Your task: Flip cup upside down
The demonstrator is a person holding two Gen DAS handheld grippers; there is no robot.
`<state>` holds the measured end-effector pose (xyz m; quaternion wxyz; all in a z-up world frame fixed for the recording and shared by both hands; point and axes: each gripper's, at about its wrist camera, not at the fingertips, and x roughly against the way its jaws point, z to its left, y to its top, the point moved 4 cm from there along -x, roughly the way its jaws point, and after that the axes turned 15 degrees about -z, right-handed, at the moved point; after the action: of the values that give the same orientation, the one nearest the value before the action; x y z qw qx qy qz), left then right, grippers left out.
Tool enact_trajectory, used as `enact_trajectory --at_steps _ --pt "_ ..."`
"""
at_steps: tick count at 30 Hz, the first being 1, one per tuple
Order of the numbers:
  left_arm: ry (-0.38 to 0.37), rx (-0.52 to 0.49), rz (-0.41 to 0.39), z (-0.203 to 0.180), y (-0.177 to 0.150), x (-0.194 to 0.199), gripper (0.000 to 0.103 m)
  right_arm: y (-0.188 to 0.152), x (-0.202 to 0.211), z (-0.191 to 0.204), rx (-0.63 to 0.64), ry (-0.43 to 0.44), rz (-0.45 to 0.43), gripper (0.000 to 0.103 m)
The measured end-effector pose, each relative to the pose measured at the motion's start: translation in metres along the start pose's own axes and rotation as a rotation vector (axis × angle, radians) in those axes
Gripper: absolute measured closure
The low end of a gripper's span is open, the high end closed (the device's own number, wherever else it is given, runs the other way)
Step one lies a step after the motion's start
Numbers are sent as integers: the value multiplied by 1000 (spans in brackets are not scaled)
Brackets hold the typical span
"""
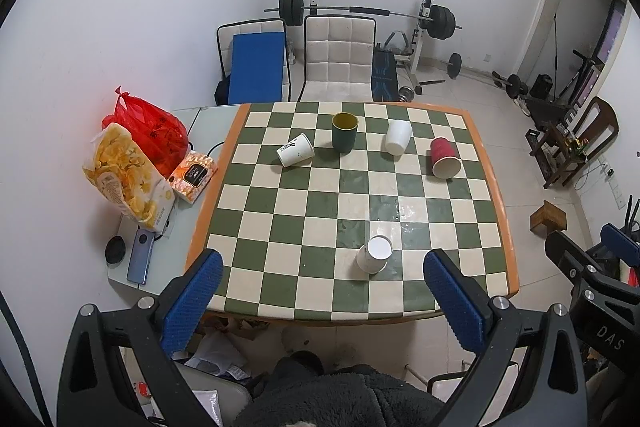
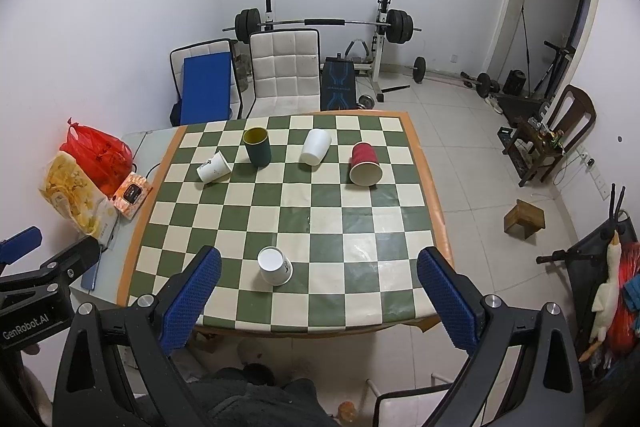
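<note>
A white paper cup (image 1: 374, 254) (image 2: 274, 265) stands upside down near the front of the checkered table (image 1: 280, 259) (image 2: 360, 291). At the back, a printed white paper cup (image 1: 295, 150) (image 2: 214, 167) lies on its side, a dark green cup (image 1: 344, 132) (image 2: 257, 146) stands upright, a plain white cup (image 1: 398, 137) (image 2: 316, 146) and a red cup (image 1: 444, 157) (image 2: 364, 163) lie tilted on their sides. My left gripper (image 1: 322, 293) and right gripper (image 2: 318, 289) are open and empty, held above the table's front edge.
A side table (image 1: 172, 247) at the left holds a red bag (image 1: 150, 131), a snack bag (image 1: 124, 175), an orange box (image 1: 194, 175) and a phone (image 1: 140, 261). Two chairs (image 1: 338, 63) and a barbell rack (image 1: 424, 23) stand behind. A wooden stool (image 2: 524, 219) is on the floor at right.
</note>
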<state>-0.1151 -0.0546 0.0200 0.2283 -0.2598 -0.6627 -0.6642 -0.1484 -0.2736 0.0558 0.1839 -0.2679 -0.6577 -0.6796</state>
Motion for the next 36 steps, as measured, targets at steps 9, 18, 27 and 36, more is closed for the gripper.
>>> enact_trajectory --at_steps 9,18,27,36 --pt "-1 -3 1 -2 1 -1 0 -1 -1 1 -3 5 4 3" --pt "-4 -3 5 -2 1 -1 0 0 -1 2 -5 4 7 3" --pt "-6 -3 13 -1 -5 0 0 0 -3 2 -7 5 8 3" --pt "-4 -8 10 -3 -5 -1 0 -4 -7 8 -9 11 11 3"
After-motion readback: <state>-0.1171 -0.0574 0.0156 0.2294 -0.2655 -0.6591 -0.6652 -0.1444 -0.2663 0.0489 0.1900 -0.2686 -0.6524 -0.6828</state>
